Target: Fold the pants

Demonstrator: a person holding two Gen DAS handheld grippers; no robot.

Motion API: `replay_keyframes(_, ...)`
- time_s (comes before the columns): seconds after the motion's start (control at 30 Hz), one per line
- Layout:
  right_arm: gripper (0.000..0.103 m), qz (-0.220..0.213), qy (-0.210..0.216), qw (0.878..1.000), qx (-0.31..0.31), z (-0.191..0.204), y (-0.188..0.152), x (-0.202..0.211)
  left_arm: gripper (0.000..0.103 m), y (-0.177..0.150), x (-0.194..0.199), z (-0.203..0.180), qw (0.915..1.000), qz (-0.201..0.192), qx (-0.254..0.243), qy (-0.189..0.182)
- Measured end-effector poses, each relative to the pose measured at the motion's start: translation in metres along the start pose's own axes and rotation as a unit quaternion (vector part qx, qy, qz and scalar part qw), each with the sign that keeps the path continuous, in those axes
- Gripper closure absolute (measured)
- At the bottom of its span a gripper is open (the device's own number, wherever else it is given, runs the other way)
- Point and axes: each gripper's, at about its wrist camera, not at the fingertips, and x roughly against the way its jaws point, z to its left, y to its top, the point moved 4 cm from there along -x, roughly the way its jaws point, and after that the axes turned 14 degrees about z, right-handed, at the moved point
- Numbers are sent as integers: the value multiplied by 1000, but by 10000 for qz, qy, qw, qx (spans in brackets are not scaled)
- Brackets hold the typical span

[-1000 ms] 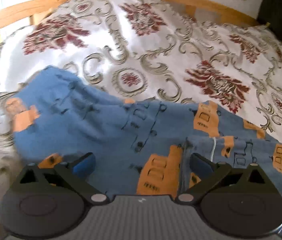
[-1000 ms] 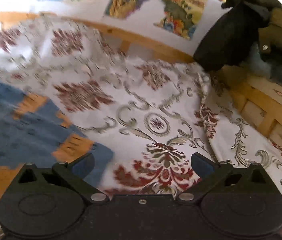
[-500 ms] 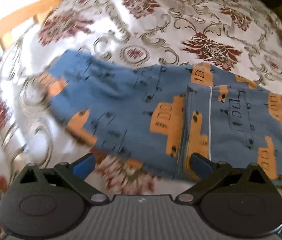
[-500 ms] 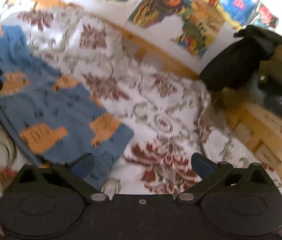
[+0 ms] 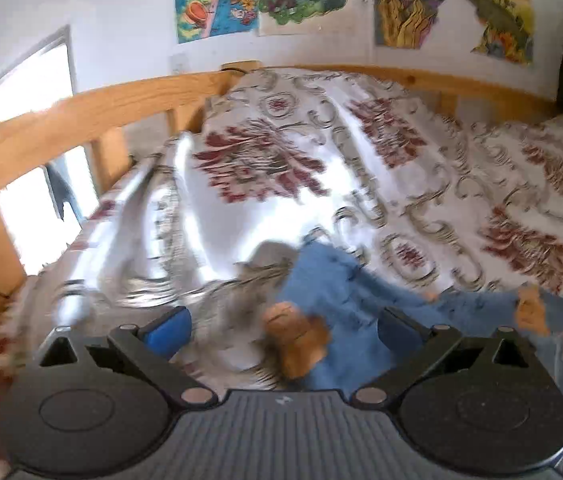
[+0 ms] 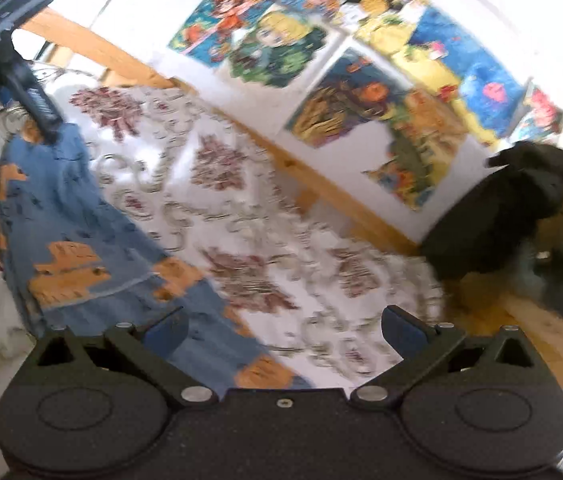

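Blue pants point(image 6: 93, 216) with orange truck prints lie flat on the patterned bedspread point(image 6: 241, 216), running from the far left down to my right gripper point(image 6: 283, 328). That gripper is open, its left finger point(image 6: 165, 330) over the near end of the pants and nothing held. In the left wrist view, the other end of the pants point(image 5: 345, 300) lies low between the fingers of my open left gripper point(image 5: 283, 324); the picture is blurred. The left gripper also shows in the right wrist view point(image 6: 37, 100), standing at the pants' far end.
A wooden bed rail point(image 5: 81, 120) runs along the left and back. Posters point(image 6: 361, 92) hang on the white wall. A dark bundle of bags or clothes point(image 6: 521, 216) sits at the right end of the bed. A bright window point(image 5: 29, 80) is at the left.
Both views have swung upward, showing more wall. My left gripper moved left to the end of the pants, and my right gripper drew closer to the other end. Both stay open.
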Motion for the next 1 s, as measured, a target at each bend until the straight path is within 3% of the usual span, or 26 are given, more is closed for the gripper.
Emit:
replay_keyframes(0.03, 1, 86, 112, 9999, 40, 8, 1, -6, 1, -1, -4, -5, 9997, -33, -223, 60)
replay_keyframes(0.1, 1, 330, 302, 9986, 268, 28, -6, -17, 2, -6, -13, -16, 9957, 27, -764, 521)
replay_keyframes(0.17, 1, 781, 429, 9941, 624, 50, -19, -32, 2, -14, -14, -24, 9905, -80, -1112, 803)
replay_keyframes(0.23, 1, 516, 210, 9972, 505, 55, -29, -28, 1, -18, -13, -39, 9847, -243, -1483, 876)
replay_keyframes(0.37, 1, 403, 56, 9973, 615, 60, -31, -24, 1, -29, -5, -67, 9694, -553, -2208, 922)
replay_keyframes(0.43, 1, 399, 82, 9975, 580, 59, -32, -26, 1, -30, -2, -75, 9684, -580, -2304, 760)
replay_keyframes(0.57, 1, 395, 39, 9976, 573, 63, -33, -28, 1, -22, 5, -67, 9855, -419, -1636, -186)
replay_keyframes(0.67, 1, 320, -171, 9970, 688, 69, -35, -24, 1, -13, 9, -42, 9963, -518, -660, -168)
replay_keyframes(0.73, 1, 266, -266, 9965, 749, 71, -35, -24, 1, -10, 9, -23, 9988, -471, 70, -106)
replay_keyframes(0.8, 1, 237, -296, 9964, 753, 71, -36, -24, 3, -7, 1, -8, 9968, -196, 525, -574)
replay_keyframes(0.87, 1, 213, -309, 9965, 742, 71, -36, -23, 15, -5, -14, 10, 9879, 255, 1151, -1004)
replay_keyframes(1.0, 1, 168, -332, 9964, 756, 70, -36, -24, 26, -4, -19, 27, 9771, 338, 1637, -1318)
